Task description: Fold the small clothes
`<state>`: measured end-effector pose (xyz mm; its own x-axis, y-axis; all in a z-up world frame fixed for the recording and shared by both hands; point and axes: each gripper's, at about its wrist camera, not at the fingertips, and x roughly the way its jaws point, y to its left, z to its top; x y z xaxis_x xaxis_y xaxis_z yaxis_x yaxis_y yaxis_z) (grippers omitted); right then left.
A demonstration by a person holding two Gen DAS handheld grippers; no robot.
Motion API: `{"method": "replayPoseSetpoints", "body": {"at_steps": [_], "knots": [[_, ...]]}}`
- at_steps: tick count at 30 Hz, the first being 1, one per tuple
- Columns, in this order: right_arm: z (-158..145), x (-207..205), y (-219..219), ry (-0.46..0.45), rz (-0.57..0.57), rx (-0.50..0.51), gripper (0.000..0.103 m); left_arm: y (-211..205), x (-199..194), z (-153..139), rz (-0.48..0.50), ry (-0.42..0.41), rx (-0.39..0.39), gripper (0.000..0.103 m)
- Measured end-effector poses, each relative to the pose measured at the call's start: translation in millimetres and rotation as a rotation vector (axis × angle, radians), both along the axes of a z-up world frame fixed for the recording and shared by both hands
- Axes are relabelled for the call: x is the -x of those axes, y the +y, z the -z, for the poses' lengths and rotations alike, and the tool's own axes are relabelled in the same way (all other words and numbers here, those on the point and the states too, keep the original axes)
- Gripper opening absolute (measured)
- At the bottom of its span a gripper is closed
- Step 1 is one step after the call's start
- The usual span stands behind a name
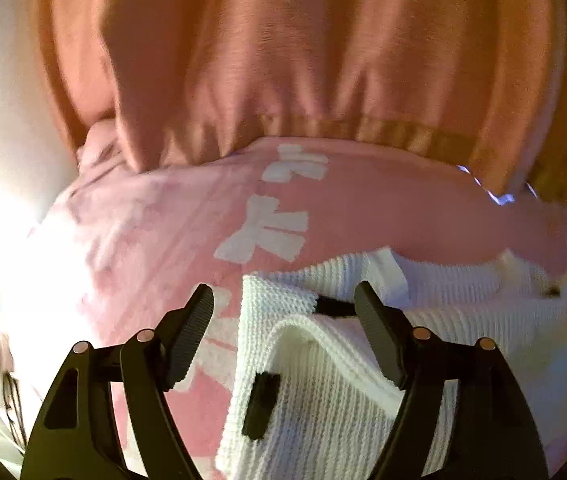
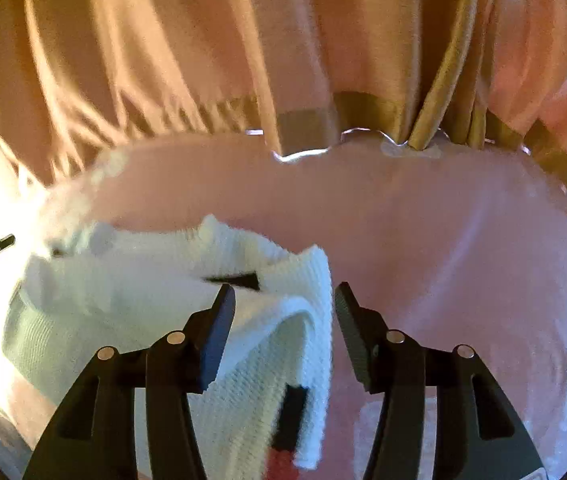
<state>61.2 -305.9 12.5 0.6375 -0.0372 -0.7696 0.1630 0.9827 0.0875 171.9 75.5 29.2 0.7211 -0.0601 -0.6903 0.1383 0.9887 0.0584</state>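
Left gripper at six o'clock, jaws apart, over a folded white knitted garment with black patches. It lies on a pink blanket with white lettering. Orange curtain hangs at twelve o'clock.

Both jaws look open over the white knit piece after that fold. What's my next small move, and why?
Probably lift both grippers clear, then press the fold flat. The white knit garment lies doubled on the pink blanket, its top layer humped, and neither left gripper nor right gripper pinches it.
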Motion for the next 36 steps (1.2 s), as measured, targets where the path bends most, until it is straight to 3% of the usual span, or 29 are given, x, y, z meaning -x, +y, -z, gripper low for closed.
{"method": "replayPoseSetpoints", "body": {"at_steps": [3,5,8,9,11,13,15,16,17,19,20,22,24,26,28,29,31,33,36], "knots": [[1,12,5,0.037,-0.031,-0.016,0.049,-16,16,3,0.061,-0.028,-0.077,0.071],[5,24,12,0.074,-0.078,-0.028,0.040,-24,32,6,0.133,-0.015,-0.111,0.071],[23,33,34,0.176,-0.197,-0.050,0.034,-39,50,21,0.294,0.111,-0.145,0.071],[29,31,40,0.201,-0.230,-0.052,0.024,-44,51,27,0.326,0.147,-0.156,0.071],[45,14,55,0.255,-0.273,-0.020,0.016,-53,43,41,0.348,0.213,-0.180,0.071],[47,-7,55,0.231,-0.238,0.000,0.013,-59,24,48,0.287,0.219,-0.201,0.071],[34,-29,35,0.104,-0.113,0.005,0.011,-58,-7,43,0.153,0.173,-0.160,0.072],[28,-31,22,0.056,-0.009,0.025,0.017,-52,-20,39,0.078,0.148,-0.130,0.072],[23,-29,12,0.034,0.060,0.014,0.021,-38,-31,31,-0.026,0.115,-0.078,0.072],[10,-19,-10,-0.032,0.132,-0.154,0.022,-13,-37,20,-0.133,0.099,0.034,0.074],[7,-16,-14,-0.048,0.134,-0.196,0.022,3,-37,13,-0.170,0.096,0.127,0.075],[5,-10,-13,-0.053,0.126,-0.185,0.025,18,-35,6,-0.181,0.077,0.210,0.078],[13,-7,-5,-0.013,0.107,-0.131,0.028,20,-31,2,-0.163,0.053,0.161,0.079],[28,-8,1,0.047,0.089,-0.128,0.028,11,-25,2,-0.108,0.034,0.050,0.083],[35,-7,5,0.081,0.074,-0.127,0.029,-1,-22,7,0.005,0.048,-0.013,0.084],[37,-5,5,0.088,0.071,-0.124,0.029,-12,-17,10,0.108,0.075,-0.048,0.084],[39,0,9,0.095,0.065,-0.118,0.033,-30,-3,14,0.215,0.055,-0.171,0.087],[42,0,11,0.099,0.057,-0.119,0.036,-46,4,24,0.233,-0.004,-0.294,0.090],[42,-2,19,0.103,0.049,-0.099,0.041,-61,-9,50,0.222,0.032,-0.417,0.090]]}}
